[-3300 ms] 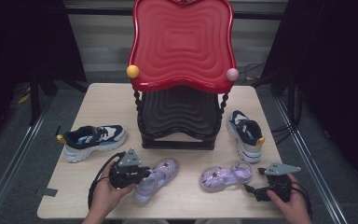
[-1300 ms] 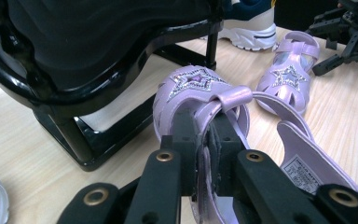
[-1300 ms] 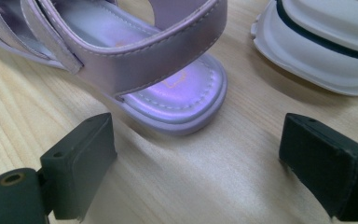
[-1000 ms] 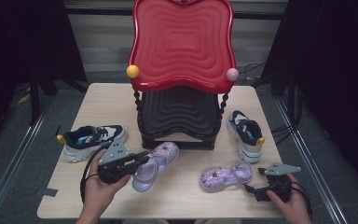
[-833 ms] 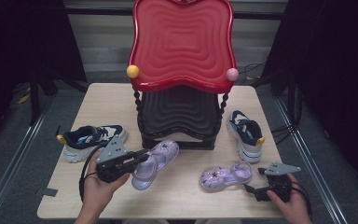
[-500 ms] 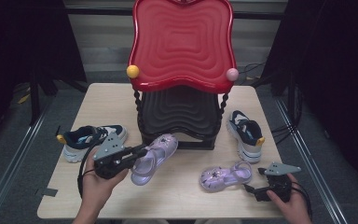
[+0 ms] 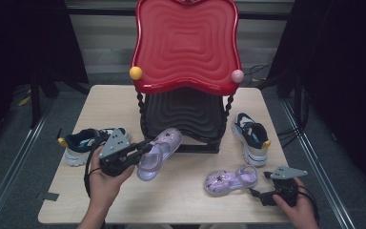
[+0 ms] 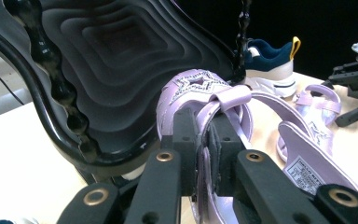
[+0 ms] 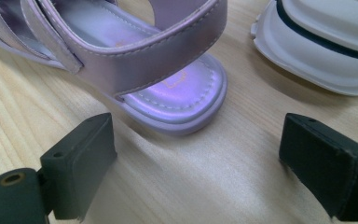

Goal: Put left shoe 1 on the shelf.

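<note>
- Left gripper: held in the person's left hand at the near left of the table; jaws closed tight on a strap of the lilac sandal, seen close up in the left gripper view with the strap pinched between the two black pads.
- Lilac sandal, held: lifted off the tabletop and tilted, toe end pointing toward the lower black shelf of the stand; a star-shaped ornament sits on its front strap.
- Second lilac sandal: lies flat on the table at near right, apart from the first; its heel end faces the right gripper.
- Right gripper: low on the table in the person's right hand; jaws stand wide apart, nothing between the pads; in the right gripper view the sandal's heel lies just ahead of the jaws, not touching them.
- Two-tier stand: red wavy upper tray over the black shelf, with a yellow ball and a pink ball at its front corners.
- Navy-and-white sneaker, left: on the table, just behind the left gripper.
- Navy-and-white sneaker, right: beside the stand, near the second sandal.
</note>
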The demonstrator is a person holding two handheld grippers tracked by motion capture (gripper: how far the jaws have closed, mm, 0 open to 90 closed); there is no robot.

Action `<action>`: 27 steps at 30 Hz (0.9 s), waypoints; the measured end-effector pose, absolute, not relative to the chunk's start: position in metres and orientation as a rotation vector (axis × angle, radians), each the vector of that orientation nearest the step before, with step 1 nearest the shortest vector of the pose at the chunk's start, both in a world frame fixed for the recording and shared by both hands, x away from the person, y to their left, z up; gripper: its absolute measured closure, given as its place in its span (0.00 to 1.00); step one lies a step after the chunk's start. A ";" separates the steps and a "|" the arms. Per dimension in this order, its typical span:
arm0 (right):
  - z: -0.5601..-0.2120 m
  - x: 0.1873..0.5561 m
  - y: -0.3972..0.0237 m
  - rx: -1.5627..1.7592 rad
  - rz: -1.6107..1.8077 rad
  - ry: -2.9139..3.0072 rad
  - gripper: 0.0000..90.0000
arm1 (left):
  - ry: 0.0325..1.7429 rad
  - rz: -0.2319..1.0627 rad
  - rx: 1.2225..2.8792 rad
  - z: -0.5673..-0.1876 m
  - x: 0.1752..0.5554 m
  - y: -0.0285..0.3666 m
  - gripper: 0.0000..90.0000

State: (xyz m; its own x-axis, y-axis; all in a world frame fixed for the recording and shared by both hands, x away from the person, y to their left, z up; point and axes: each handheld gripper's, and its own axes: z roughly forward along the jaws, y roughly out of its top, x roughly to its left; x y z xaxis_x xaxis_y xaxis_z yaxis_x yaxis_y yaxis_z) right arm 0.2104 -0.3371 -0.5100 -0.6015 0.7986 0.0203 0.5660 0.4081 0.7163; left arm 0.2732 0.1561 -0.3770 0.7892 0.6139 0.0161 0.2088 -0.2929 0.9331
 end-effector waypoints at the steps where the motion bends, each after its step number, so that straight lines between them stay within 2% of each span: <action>1: -0.510 0.210 -0.337 1.182 1.003 2.344 0.11 | 0.627 0.461 1.861 -0.376 0.274 0.156 0.93; 27: -0.510 0.210 -0.337 1.182 1.004 2.344 0.11 | 0.692 0.540 1.765 -0.375 0.296 0.136 0.93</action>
